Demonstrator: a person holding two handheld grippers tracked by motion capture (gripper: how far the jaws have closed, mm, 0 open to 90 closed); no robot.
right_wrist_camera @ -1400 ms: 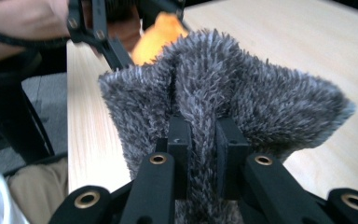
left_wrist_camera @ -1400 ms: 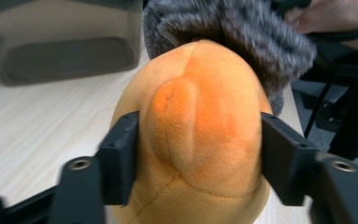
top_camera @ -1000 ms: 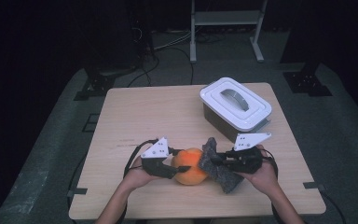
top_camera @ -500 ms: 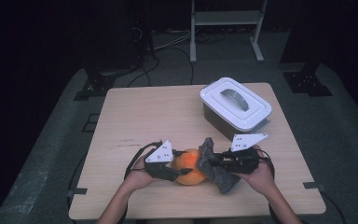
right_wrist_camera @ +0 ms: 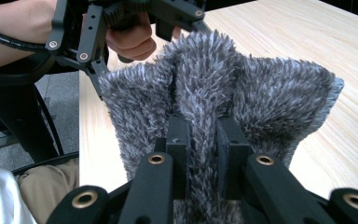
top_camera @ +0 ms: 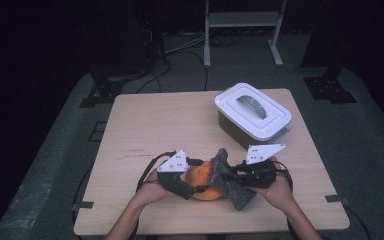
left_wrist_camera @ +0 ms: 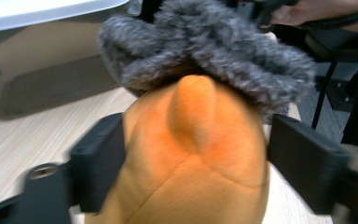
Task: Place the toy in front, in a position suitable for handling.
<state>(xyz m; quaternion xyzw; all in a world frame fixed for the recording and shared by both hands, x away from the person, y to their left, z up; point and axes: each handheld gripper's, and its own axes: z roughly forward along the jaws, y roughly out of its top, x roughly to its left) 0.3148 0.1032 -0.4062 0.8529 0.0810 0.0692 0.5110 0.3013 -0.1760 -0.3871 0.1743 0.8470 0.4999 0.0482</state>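
Observation:
A soft orange ball-like thing lies on the table's near edge, with a grey fuzzy cloth draped against its right side. My left gripper straddles the orange thing. Its jaws have just been opening, the thing stays between them, and I see no squeeze on it. The cloth hangs over the top of the orange thing. My right gripper is shut on a fold of the cloth, which spreads out beyond its jaws. The right gripper faces the left one.
A white lidded container with a grey handle stands at the table's back right; its side lies just beyond the cloth. The wooden table stretches bare to the left and back. The other hand with the left gripper is close ahead.
The left gripper's jaws stand wider around the orange thing than half a second ago. Both hands have hardly shifted, and the cloth stays pinched in the right gripper.

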